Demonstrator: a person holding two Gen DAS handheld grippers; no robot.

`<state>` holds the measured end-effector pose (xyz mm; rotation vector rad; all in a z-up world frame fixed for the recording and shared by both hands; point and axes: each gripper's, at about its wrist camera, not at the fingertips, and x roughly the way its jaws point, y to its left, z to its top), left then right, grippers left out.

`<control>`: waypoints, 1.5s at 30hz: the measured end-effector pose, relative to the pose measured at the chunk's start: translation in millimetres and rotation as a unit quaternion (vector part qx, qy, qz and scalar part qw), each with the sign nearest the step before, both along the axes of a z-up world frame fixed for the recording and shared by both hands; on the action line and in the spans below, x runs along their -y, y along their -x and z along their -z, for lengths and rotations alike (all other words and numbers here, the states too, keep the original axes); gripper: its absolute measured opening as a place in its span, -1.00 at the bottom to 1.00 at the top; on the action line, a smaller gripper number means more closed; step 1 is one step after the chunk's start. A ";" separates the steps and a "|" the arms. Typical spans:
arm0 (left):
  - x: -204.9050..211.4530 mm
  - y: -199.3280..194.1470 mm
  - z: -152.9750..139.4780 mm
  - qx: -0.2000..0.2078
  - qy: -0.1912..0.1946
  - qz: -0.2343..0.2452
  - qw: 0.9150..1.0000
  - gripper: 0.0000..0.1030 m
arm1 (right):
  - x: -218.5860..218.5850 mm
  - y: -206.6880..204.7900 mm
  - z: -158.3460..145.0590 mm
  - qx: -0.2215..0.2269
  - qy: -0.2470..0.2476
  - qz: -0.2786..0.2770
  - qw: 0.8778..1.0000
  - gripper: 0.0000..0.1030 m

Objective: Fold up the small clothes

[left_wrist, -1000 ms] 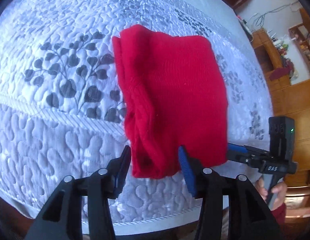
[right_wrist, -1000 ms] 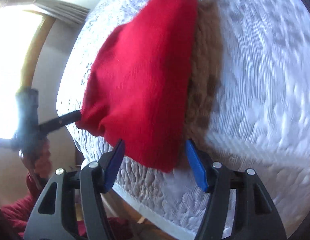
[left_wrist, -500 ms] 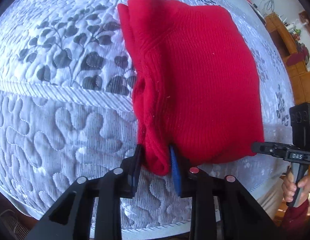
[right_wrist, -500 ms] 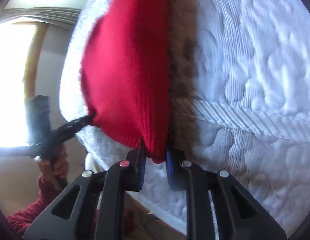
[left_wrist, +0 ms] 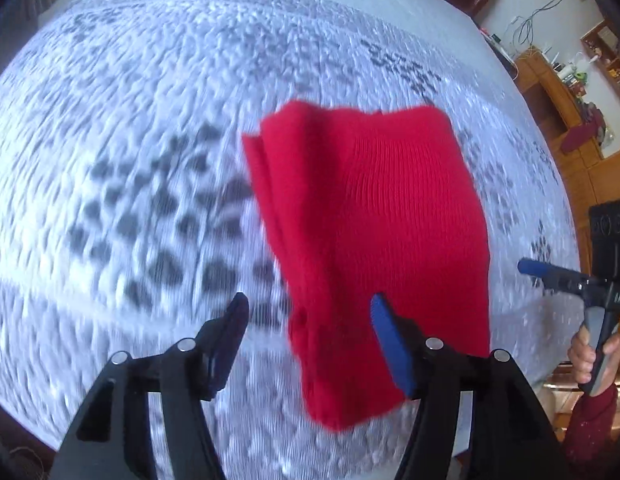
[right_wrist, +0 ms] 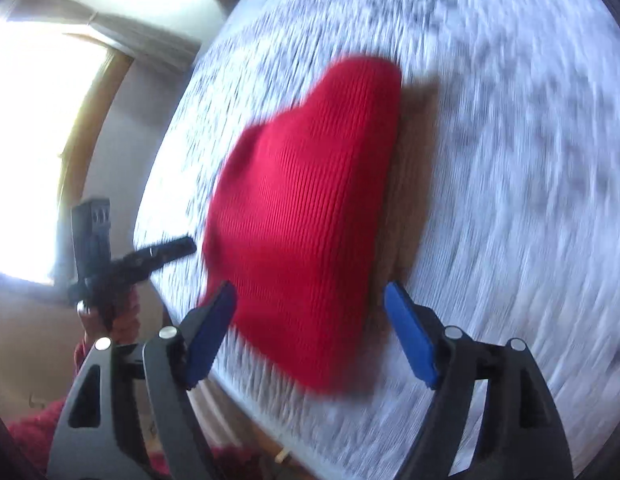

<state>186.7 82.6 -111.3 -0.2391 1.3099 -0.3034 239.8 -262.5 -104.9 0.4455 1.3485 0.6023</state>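
A folded red knit garment (left_wrist: 374, 240) lies on the white quilted bed (left_wrist: 129, 160); it also shows in the right wrist view (right_wrist: 310, 216). My left gripper (left_wrist: 307, 316) is open and empty above the garment's near left corner, its right finger over the cloth. My right gripper (right_wrist: 310, 304) is open and empty above the garment's near edge. Each gripper shows in the other's view: the right one (left_wrist: 566, 276) off the garment's right side, the left one (right_wrist: 149, 256) off its left side. Both views are motion-blurred.
The bed's near edge (left_wrist: 269, 456) runs just below my left gripper. Wooden shelves and furniture (left_wrist: 570, 92) stand beyond the bed at the right. A bright window (right_wrist: 33, 128) lies to the left in the right wrist view.
Half a second ago both grippers were shut on the garment's near corners. Both have now opened, let go and pulled back upward. The garment lies flat on the bed.
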 end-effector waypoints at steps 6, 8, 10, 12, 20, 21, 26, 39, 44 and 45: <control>1.5 -85.4 25.9 -0.009 -0.033 -0.043 0.998 0.25 | 12.7 -112.9 42.7 -0.054 -0.016 0.050 0.997 0.71; 6.0 -99.9 38.9 -0.021 -0.039 -0.047 0.998 0.21 | 8.5 -130.5 61.0 -0.078 -0.026 0.055 0.995 0.71; 12.3 -106.0 50.9 -0.033 -0.040 -0.038 0.998 -0.02 | 3.0 -141.2 76.6 -0.095 -0.051 0.055 0.993 0.33; 13.1 -107.9 57.6 -0.038 -0.042 -0.045 0.997 -0.18 | -2.7 -149.7 83.1 -0.105 -0.092 0.047 0.989 -0.34; 10.4 -104.0 64.8 -0.036 -0.048 -0.042 0.997 -0.22 | 3.5 -157.6 110.7 -0.110 0.000 0.065 0.992 -0.75; 9.8 -103.7 62.4 -0.037 -0.048 -0.040 0.997 -0.21 | 5.6 -155.4 109.1 -0.106 -0.006 0.068 0.992 -0.71; -0.7 -88.0 37.9 -0.030 -0.026 -0.040 0.998 0.01 | 15.2 -135.2 69.1 -0.060 0.002 0.056 0.997 0.44; 19.8 -30.1 49.4 -0.083 0.044 0.009 0.996 0.42 | -26.4 -44.7 53.2 -0.052 0.071 -0.055 0.995 0.69; 21.4 -44.9 62.7 -0.092 0.074 0.002 0.993 0.48 | -36.4 -49.0 69.0 -0.064 0.072 -0.044 0.994 0.64; 19.8 -49.7 64.1 -0.093 0.083 -0.001 0.992 0.48 | -36.0 -50.5 69.4 -0.063 0.072 -0.040 0.995 0.64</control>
